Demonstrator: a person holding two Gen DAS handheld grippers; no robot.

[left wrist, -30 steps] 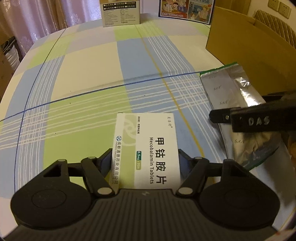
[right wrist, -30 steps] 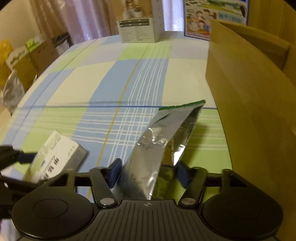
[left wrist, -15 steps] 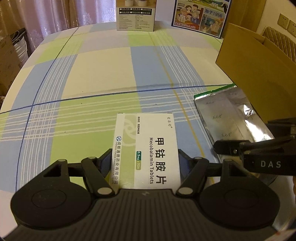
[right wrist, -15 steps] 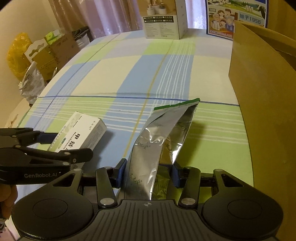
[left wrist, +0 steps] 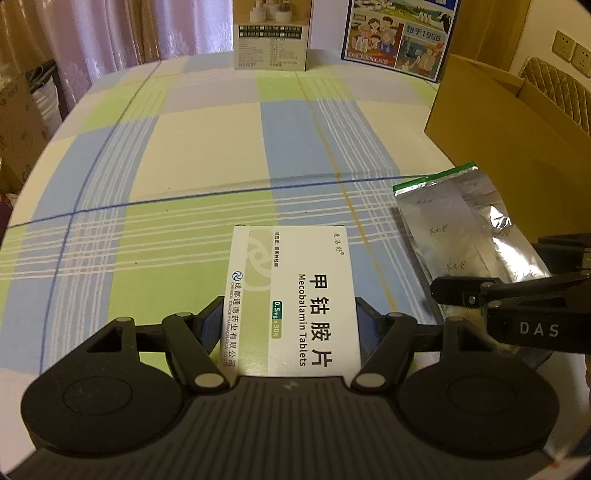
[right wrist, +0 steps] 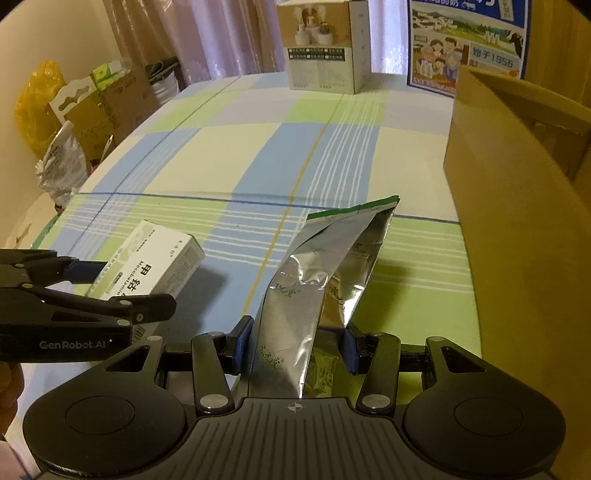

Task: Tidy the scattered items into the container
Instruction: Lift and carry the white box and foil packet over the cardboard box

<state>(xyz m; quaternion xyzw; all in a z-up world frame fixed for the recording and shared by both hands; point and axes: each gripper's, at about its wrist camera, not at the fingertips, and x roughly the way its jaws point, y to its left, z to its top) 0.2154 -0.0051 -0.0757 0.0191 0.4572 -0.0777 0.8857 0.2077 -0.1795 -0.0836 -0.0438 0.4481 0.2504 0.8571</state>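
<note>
Nearest the left wrist camera, the left hand-held gripper (left wrist: pixel 290 325) is clenched on a white rectangular cardboard medicine box printed "Mecobalamin Tablets" (left wrist: pixel 291 295); the blue pads press its two long sides, and the box's far end juts out over the green, blue and cream checked cloth of the tabletop (left wrist: pixel 207 147).

The right hand-held gripper (right wrist: pixel 293 349) grips the near end of a silver foil pouch with a green sealed top edge (right wrist: pixel 317 277). Its blue pads bear on both sides of the pouch, which is creased and folded along its length, with its green edge pointing away from the camera above the cloth. In the right wrist view the medicine box sits to the left of the pouch, well apart from it.

Just to the right of the pouch stands the open brown cardboard box (right wrist: pixel 517 229), its near wall rising tall beside the foil. Neither the medicine box nor the pouch is inside it.

Farther beyond the pouch, at the far edge of the tabletop, stand a white and tan printed carton (right wrist: pixel 321 48) and a blue cartoon-printed box (right wrist: pixel 469 44), with pale curtains (left wrist: pixel 110 33) behind them.
</note>
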